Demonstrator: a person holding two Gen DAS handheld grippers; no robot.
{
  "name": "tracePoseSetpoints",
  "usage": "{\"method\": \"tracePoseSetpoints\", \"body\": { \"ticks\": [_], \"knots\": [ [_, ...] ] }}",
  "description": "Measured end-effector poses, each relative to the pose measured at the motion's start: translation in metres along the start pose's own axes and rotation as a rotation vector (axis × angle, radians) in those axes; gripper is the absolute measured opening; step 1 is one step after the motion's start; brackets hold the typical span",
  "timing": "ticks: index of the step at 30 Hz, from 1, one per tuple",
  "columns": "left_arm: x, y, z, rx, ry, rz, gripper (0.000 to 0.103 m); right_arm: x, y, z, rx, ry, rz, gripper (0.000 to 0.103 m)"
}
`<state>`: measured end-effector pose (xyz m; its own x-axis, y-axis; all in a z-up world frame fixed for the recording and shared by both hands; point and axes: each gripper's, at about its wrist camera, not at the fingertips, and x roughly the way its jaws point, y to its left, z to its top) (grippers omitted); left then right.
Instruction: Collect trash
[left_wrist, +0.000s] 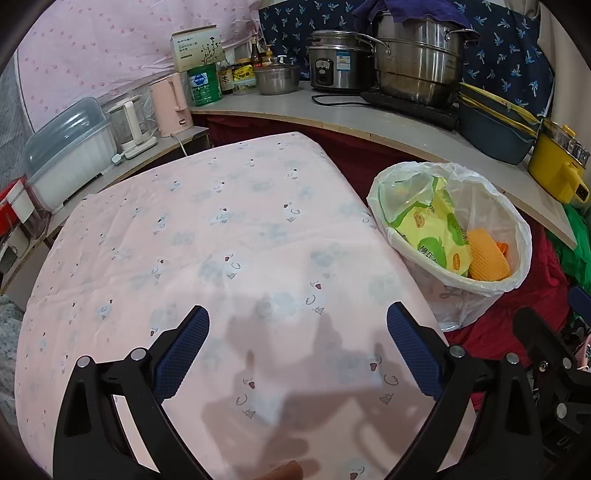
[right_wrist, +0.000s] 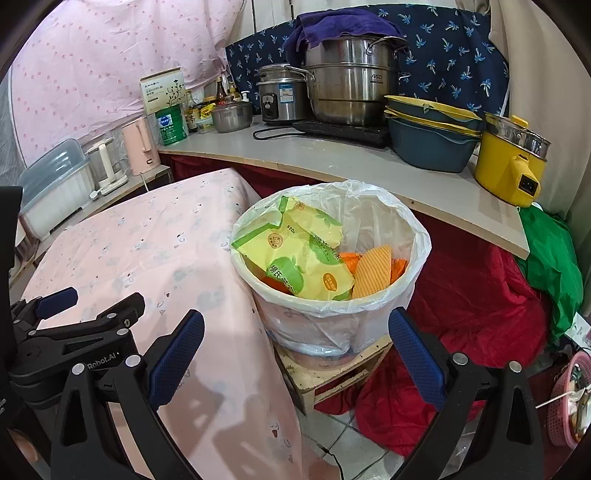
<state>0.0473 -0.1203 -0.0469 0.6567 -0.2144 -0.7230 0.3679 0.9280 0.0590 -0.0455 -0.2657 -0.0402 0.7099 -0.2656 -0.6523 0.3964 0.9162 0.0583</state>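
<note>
A round trash bin (left_wrist: 476, 306) (right_wrist: 325, 325) lined with a white plastic bag stands on a small wooden stool at the right of the table. Inside lie a yellow-green snack bag (left_wrist: 436, 229) (right_wrist: 299, 258) and orange ribbed trash (left_wrist: 485, 258) (right_wrist: 373, 271). My left gripper (left_wrist: 297, 350) is open and empty above the pink tablecloth (left_wrist: 221, 240). My right gripper (right_wrist: 295, 354) is open and empty just in front of the bin. The left gripper also shows at the left of the right wrist view (right_wrist: 92, 306).
A grey counter (right_wrist: 332, 155) behind holds steel pots, a rice cooker, a yellow pot (right_wrist: 509, 166), stacked blue basins and jars. A pink kettle (left_wrist: 171, 103) and a dish box stand at left. Red cloth (right_wrist: 472, 306) and green cloth cover the floor at right.
</note>
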Motion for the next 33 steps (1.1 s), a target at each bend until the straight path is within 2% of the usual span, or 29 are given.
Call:
{"method": "tracePoseSetpoints", "body": {
  "ticks": [33],
  "knots": [
    [0.0,-0.0084,-0.0097,0.001,0.014,0.021,0.093,0.0056,-0.0058,-0.0096,-0.011,0.022,-0.004,0.096]
  ]
}}
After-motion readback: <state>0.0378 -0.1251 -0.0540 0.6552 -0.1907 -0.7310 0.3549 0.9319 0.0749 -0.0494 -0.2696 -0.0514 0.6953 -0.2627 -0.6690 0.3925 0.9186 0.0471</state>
